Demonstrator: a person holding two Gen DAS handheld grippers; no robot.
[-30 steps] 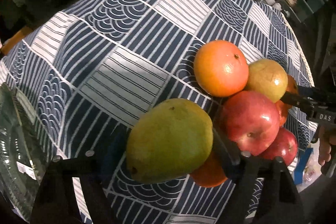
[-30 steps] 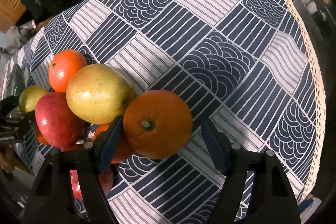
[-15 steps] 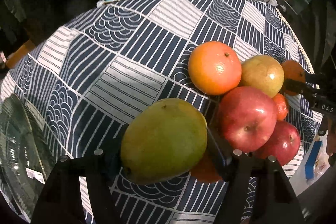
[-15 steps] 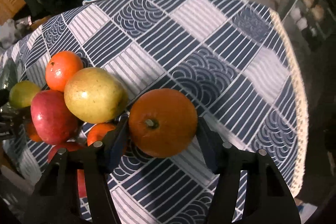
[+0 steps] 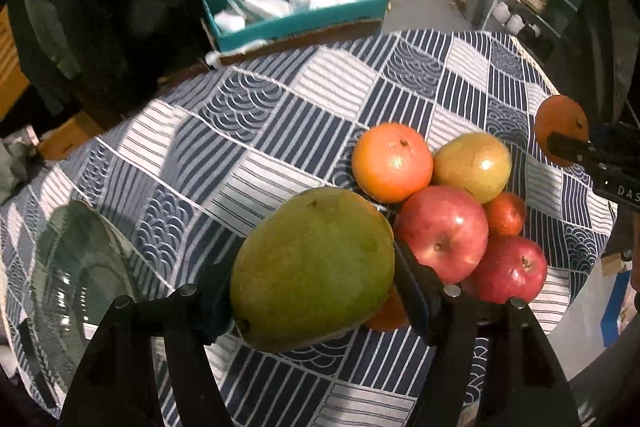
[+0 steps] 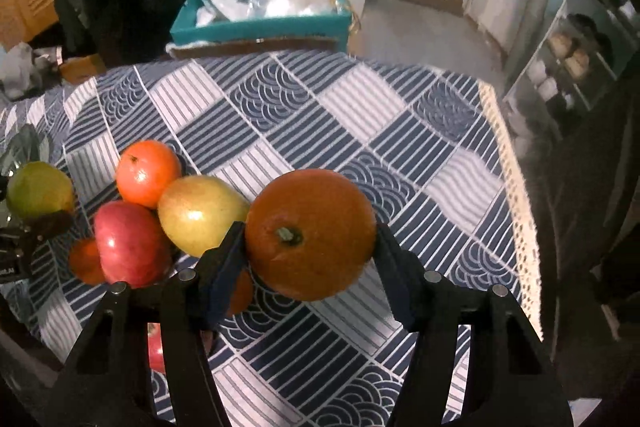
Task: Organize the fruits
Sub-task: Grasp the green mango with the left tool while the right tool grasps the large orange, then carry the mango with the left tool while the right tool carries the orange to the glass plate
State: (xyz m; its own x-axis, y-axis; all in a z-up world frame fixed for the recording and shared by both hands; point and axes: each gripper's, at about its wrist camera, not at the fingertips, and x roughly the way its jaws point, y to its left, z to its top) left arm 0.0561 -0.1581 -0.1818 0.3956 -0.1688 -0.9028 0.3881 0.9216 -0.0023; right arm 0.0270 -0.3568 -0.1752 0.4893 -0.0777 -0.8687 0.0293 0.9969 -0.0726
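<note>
Fingers of the left gripper [image 5: 316,291] press both flanks of a large green-yellow oval mango [image 5: 313,269], its skin matte with faint brown flecks and a small stem scar at the lower end; the fruit sits between the black jaws, raised above the cloth. The right gripper [image 6: 308,247] clamps a deep orange round orange [image 6: 310,233] in the same way, green stem button facing the camera, one jaw at each side. Just right of the mango, the remaining fruit lies in a tight cluster on the blue-and-white patterned tablecloth [image 5: 248,131]: a glossy red apple [image 5: 442,233] nearest the left gripper's right jaw, a second darker red apple [image 5: 510,269] beside it, a small tangerine [image 5: 506,213] wedged behind them, a yellow-green pear-like fruit [image 5: 472,165] and a shiny orange-red citrus [image 5: 392,161] touching at the back. A clear ribbed glass plate [image 5: 68,283] rests at the table's left edge, well apart from the pile. The middle and far stretch of cloth is open; its lace-trimmed right border [image 6: 508,179] drops off near the right gripper. Beyond the far edge stands a teal tray of white plastic bags [image 5: 296,15].
</note>
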